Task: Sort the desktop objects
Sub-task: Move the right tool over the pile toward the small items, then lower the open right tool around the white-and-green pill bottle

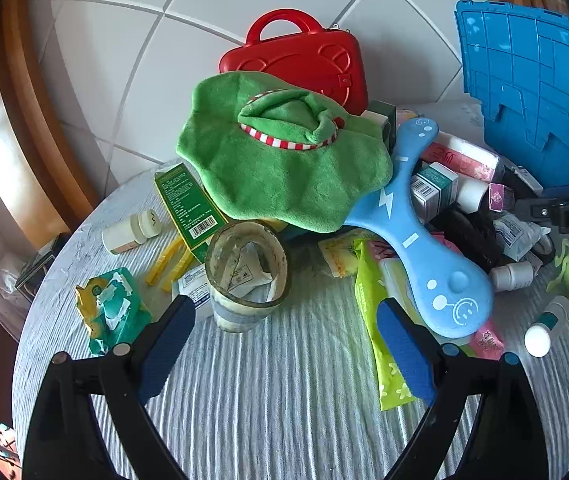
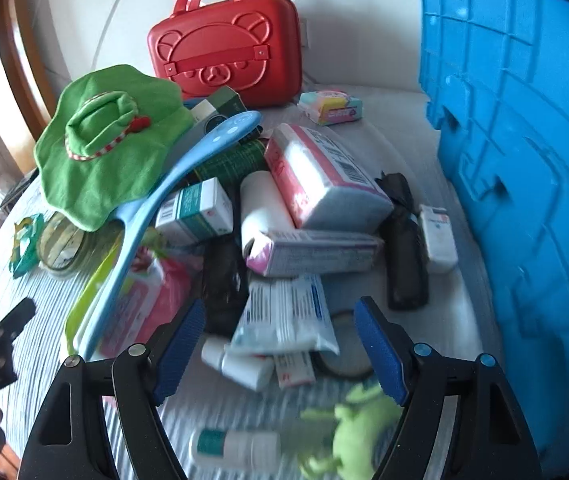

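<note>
A heap of desktop objects lies on a round striped table (image 1: 284, 400). A green plush hat (image 1: 280, 160) tops it, also in the right wrist view (image 2: 104, 152). A long blue plastic paddle (image 1: 416, 232) leans across boxes, bottles and packets. A glazed cup (image 1: 248, 276) with paper inside stands just ahead of my left gripper (image 1: 284, 344), which is open and empty. My right gripper (image 2: 280, 344) is open and empty above a white-blue tube (image 2: 284, 316) and small bottles. A green toy figure (image 2: 356, 432) lies under its right finger.
A red bear-face case (image 2: 224, 52) stands at the back against the tiled wall. A big blue crate (image 2: 524, 160) stands at the right. A torn green packet (image 1: 112, 308), a white bottle (image 1: 130, 232) and a green box (image 1: 188, 208) lie at the left.
</note>
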`<state>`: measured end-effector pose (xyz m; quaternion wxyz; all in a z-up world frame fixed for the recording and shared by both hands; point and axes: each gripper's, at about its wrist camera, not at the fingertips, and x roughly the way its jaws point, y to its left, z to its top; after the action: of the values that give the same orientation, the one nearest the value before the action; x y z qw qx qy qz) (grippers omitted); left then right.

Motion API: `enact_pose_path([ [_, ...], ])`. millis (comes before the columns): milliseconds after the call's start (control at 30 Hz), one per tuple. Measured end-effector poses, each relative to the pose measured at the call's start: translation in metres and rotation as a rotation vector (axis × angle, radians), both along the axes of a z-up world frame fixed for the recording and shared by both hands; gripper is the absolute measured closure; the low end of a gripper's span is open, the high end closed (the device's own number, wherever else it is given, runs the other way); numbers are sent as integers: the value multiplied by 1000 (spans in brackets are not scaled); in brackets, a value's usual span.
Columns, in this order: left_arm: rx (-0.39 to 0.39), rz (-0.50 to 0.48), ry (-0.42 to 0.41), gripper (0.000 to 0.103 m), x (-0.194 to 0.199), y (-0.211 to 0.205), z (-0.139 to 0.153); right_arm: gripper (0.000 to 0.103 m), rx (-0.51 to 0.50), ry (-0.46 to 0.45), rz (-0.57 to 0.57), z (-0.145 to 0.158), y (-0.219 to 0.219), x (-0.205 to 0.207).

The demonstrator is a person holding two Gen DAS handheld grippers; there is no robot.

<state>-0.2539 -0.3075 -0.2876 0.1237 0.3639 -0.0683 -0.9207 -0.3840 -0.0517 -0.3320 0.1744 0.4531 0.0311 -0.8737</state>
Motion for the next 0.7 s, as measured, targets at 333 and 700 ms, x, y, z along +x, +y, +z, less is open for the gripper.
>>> enact_pose_path([
  [333, 13, 49, -11, 10, 6, -14, -2, 29, 72, -99, 100, -41, -53, -29],
  [700, 48, -6, 37, 10, -1, 0, 20, 56, -40, -158, 188, -25, -29, 43],
])
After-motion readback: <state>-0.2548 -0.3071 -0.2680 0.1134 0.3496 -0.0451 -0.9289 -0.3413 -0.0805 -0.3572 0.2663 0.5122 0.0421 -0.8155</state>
